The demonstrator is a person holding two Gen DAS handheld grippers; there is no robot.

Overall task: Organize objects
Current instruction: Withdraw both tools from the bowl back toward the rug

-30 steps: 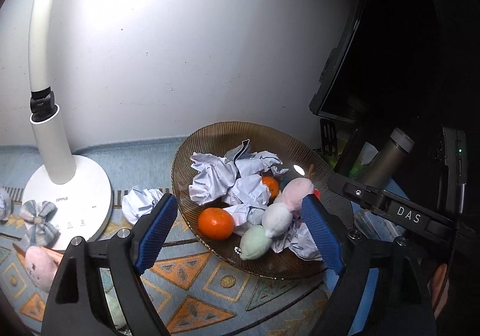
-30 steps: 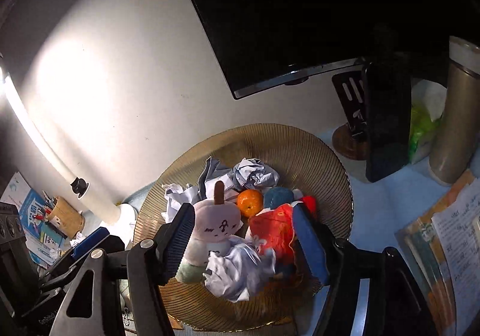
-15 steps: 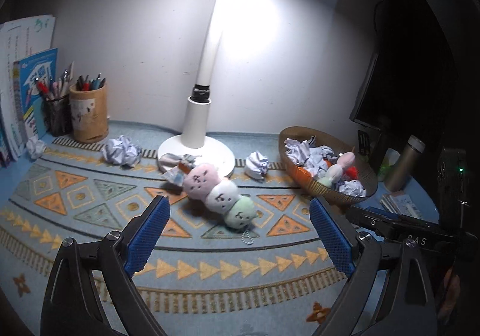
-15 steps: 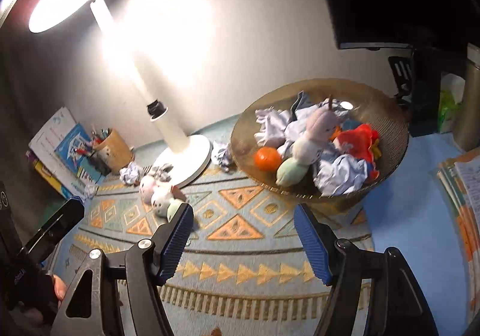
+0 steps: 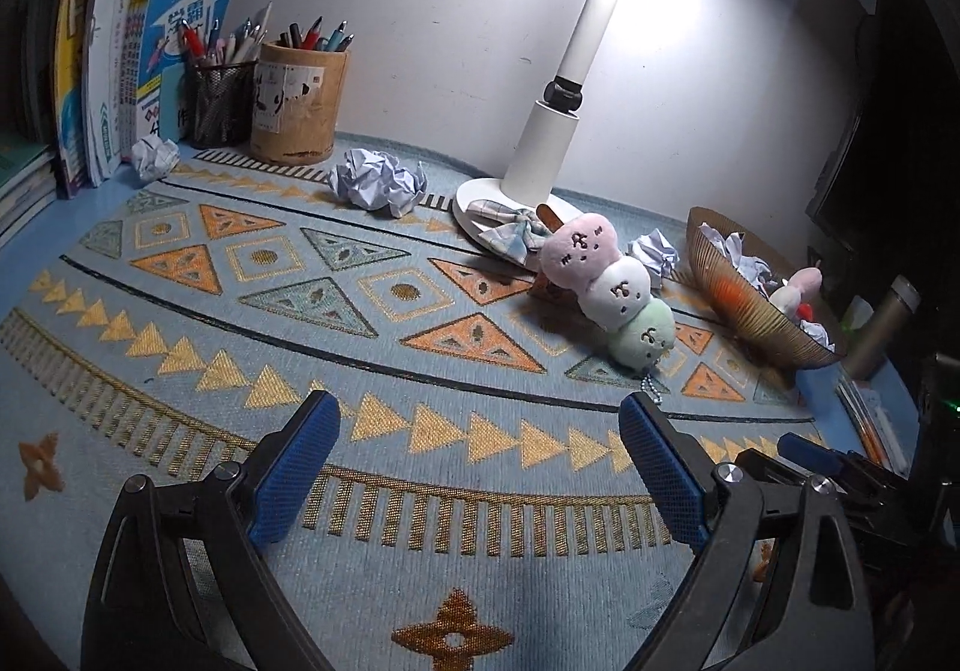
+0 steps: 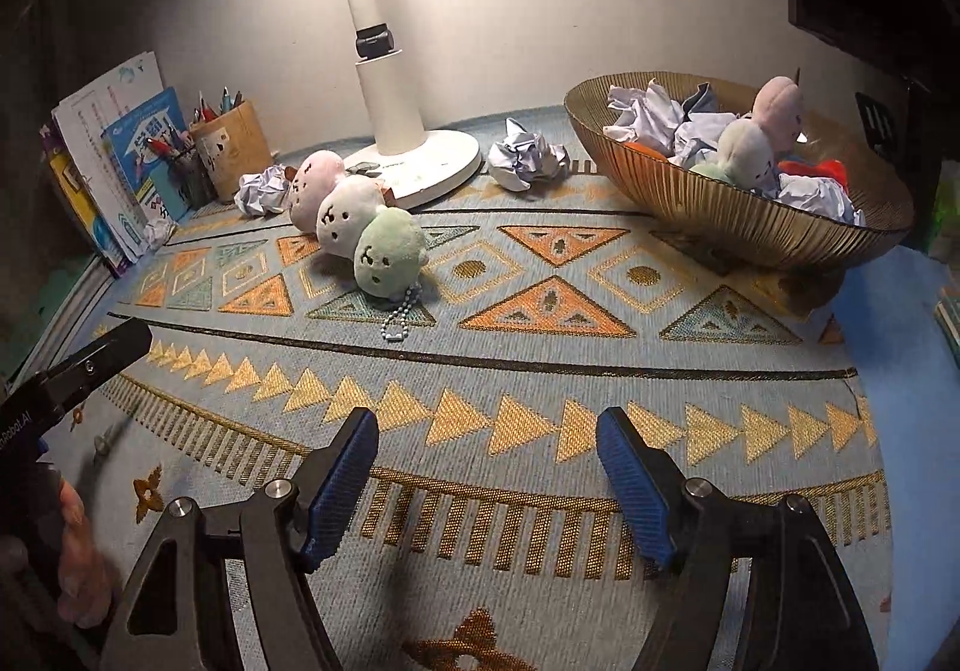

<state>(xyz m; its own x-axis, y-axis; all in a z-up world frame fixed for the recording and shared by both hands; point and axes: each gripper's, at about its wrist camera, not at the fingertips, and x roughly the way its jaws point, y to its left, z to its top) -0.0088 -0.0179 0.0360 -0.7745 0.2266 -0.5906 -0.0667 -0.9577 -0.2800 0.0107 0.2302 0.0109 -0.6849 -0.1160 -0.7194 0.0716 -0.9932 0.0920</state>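
Note:
A pink, white and green dango plush (image 5: 606,287) (image 6: 359,215) lies on the patterned mat by the lamp base. A ribbed amber bowl (image 5: 744,305) (image 6: 720,203) at the right holds crumpled paper, an orange and a second plush (image 6: 756,137). Crumpled paper balls lie on the mat: one near the pen cups (image 5: 379,180), one between lamp and bowl (image 5: 655,252) (image 6: 527,160), one by the books (image 5: 155,158). My left gripper (image 5: 480,461) and right gripper (image 6: 487,482) are both open and empty, low over the mat's near edge.
A white desk lamp (image 5: 540,143) (image 6: 390,89) stands at the back with a checked bow (image 5: 510,230) on its base. Pen cups (image 5: 297,104) and books (image 5: 108,59) line the back left. A metal flask (image 5: 882,335) and a dark monitor stand at the right.
Both grippers have pulled back from over the bowl to the mat's near edge and dropped lower. The view now takes in the whole desk. Both stayed open and empty.

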